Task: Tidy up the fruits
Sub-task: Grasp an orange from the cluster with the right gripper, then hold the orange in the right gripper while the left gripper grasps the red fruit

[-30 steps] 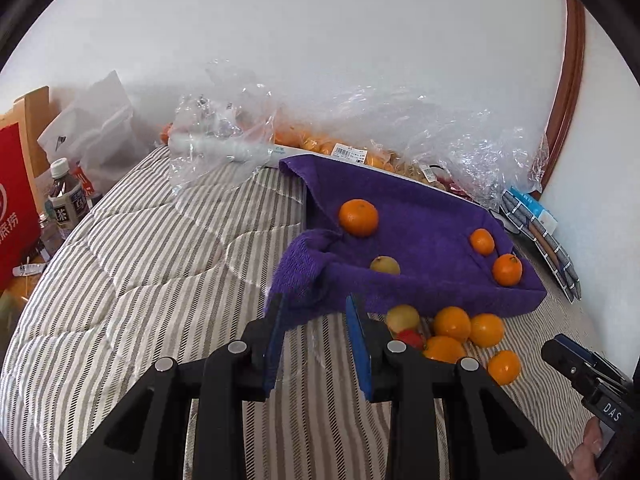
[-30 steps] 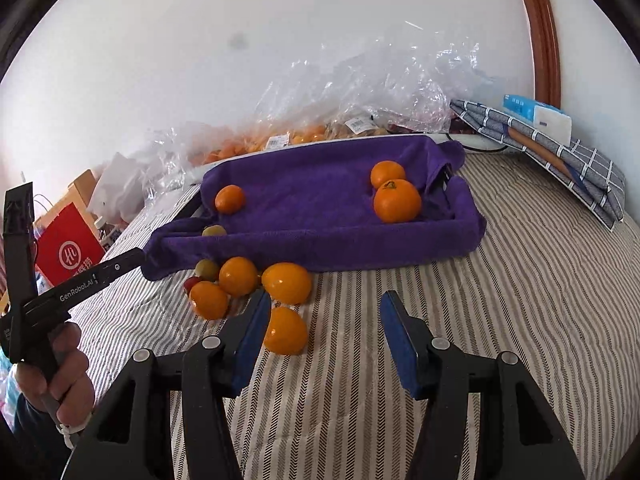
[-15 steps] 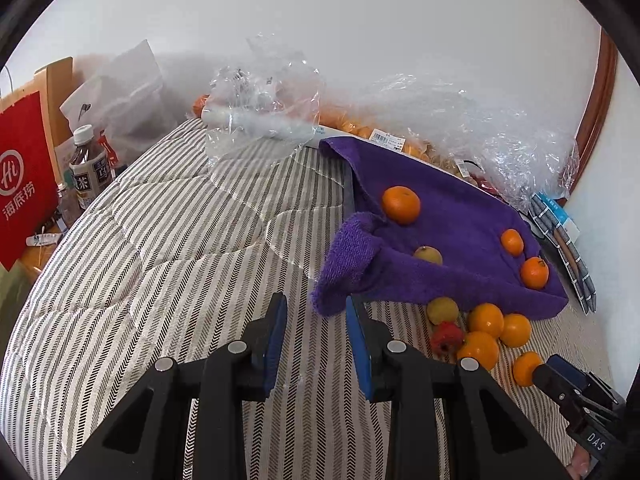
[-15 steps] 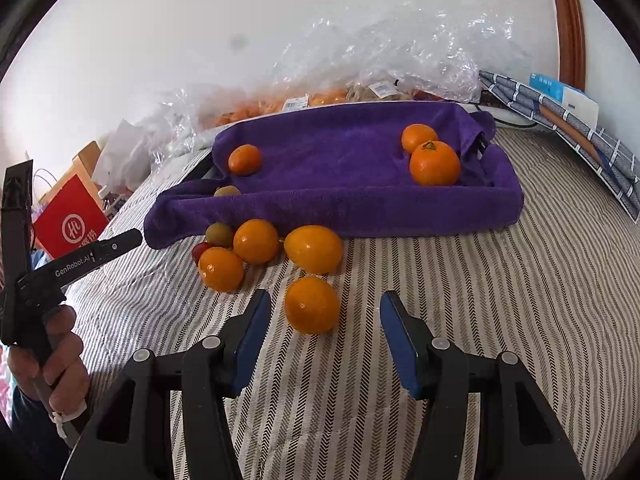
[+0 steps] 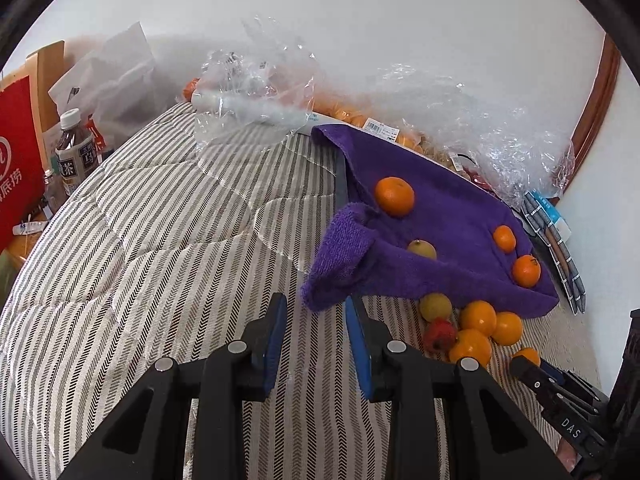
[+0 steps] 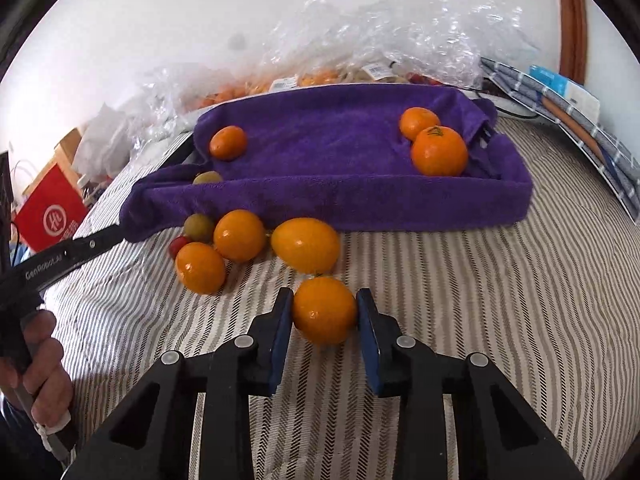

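Right gripper (image 6: 324, 316): jaws at either side of an orange (image 6: 324, 309) on the bedspread (image 6: 480, 300); pads touch or nearly touch its flanks, so clamped on it, judging by the closeness
Left gripper (image 5: 314, 336): jaws apart, nothing between them, hanging over bare stripes just short of the towel corner (image 5: 336, 264)
Held orange: lies on the cover at 6 o'clock from the loose heap, well apart from the tray
Loose heap (image 6: 248, 240): three orange fruits, a yellow-green one and a small red one, bunched against the near wall of the tray, at 11 o'clock from the held orange
Tray (image 6: 360, 200): lined with a purple towel; holds two oranges (image 6: 434, 144) at its 2 o'clock corner, one (image 6: 228, 143) at 10 o'clock and a yellow-green fruit (image 6: 208, 178) by the low left edge
Handling: light, round and glossy, so likely to roll and to slip from flat pads; skin firm but flesh soft, so a hard squeeze could bruise it
Hold: across the widest middle, pads level on opposite flanks, as it sits now; a grip high on the curve would probably squirt it out
Surface: soft quilt, gives under pressure; fruit may shift if the jaws press down
Risk: nudging the big oval fruit (image 6: 306, 245) just beyond at 12 o'clock
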`<state>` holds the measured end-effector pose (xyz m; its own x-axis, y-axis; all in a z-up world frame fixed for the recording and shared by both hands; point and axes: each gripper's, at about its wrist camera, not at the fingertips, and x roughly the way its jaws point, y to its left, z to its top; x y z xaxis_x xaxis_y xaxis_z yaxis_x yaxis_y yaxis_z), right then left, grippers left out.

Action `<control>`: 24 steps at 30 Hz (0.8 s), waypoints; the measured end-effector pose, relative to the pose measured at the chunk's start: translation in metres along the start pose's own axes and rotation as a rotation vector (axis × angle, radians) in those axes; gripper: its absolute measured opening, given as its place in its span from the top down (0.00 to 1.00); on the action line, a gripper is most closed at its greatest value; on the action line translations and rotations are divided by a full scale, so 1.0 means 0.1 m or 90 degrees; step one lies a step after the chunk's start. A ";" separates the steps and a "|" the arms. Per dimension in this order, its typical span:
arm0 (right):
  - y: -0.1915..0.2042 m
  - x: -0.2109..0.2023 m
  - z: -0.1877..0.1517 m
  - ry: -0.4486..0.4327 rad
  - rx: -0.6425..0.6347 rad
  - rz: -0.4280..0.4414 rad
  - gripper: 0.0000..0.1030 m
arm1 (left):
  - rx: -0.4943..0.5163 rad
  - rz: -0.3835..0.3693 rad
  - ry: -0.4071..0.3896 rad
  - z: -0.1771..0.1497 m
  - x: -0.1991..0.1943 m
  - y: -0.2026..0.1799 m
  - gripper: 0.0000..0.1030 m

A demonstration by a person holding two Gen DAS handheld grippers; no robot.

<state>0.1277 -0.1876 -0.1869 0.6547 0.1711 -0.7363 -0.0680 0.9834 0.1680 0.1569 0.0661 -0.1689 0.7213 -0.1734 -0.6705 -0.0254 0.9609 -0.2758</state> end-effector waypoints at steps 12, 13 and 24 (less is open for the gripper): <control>-0.19 -0.15 0.00 -0.032 0.044 -0.009 0.69 | 0.031 0.002 -0.007 -0.03 -0.02 -0.07 0.72; -0.22 -0.17 0.00 -0.036 0.045 -0.014 0.69 | 0.034 0.002 -0.005 -0.03 -0.02 -0.08 0.72; -0.53 -0.28 0.08 -0.067 0.031 -0.046 0.69 | 0.084 -0.021 0.027 -0.10 0.05 -0.24 0.68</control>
<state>0.1190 -0.2454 -0.1694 0.7320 0.0906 -0.6753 0.0165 0.9885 0.1505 0.1543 0.0404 -0.1722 0.6897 -0.2121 -0.6923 0.0918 0.9740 -0.2070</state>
